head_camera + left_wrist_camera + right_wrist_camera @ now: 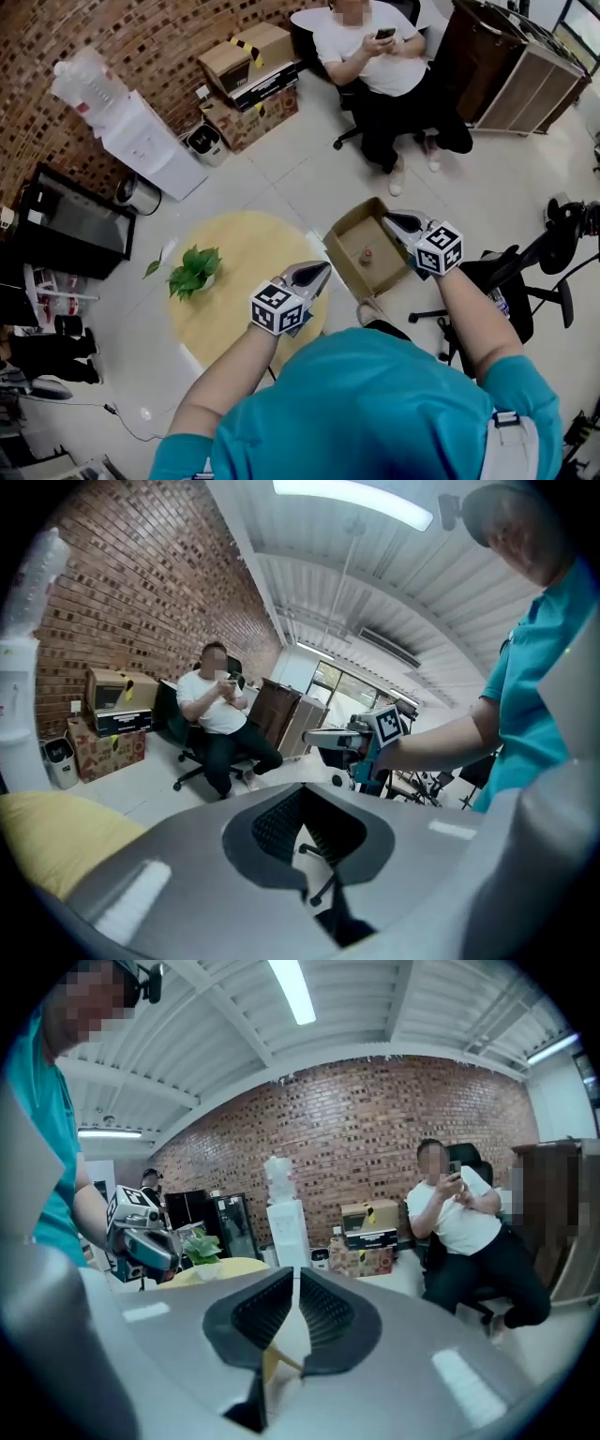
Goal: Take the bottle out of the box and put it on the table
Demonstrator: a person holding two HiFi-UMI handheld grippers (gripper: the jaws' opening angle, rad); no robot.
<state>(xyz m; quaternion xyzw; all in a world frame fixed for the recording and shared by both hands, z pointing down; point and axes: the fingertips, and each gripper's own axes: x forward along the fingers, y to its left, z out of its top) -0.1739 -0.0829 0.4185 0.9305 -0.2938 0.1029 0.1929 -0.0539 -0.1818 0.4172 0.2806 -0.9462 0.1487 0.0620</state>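
Note:
An open cardboard box [349, 236] stands on the floor, tight against the right side of the round yellow table [239, 248]. A bottle with a red cap [367, 254] stands upright inside it. My right gripper [390, 218] hovers over the box's right rim with its jaws only a slit apart and nothing between them [293, 1275]. My left gripper [323, 270] hangs over the table's right edge, left of the box, shut and empty [302, 788]. Each gripper view shows the other gripper, never the box or bottle.
A small potted plant [194, 270] stands on the table's left part. A person sits on a chair [375, 56] beyond the box, holding a phone. Stacked cartons [248, 67] and a water dispenser [141, 141] line the brick wall. An office chair [530, 272] stands at my right.

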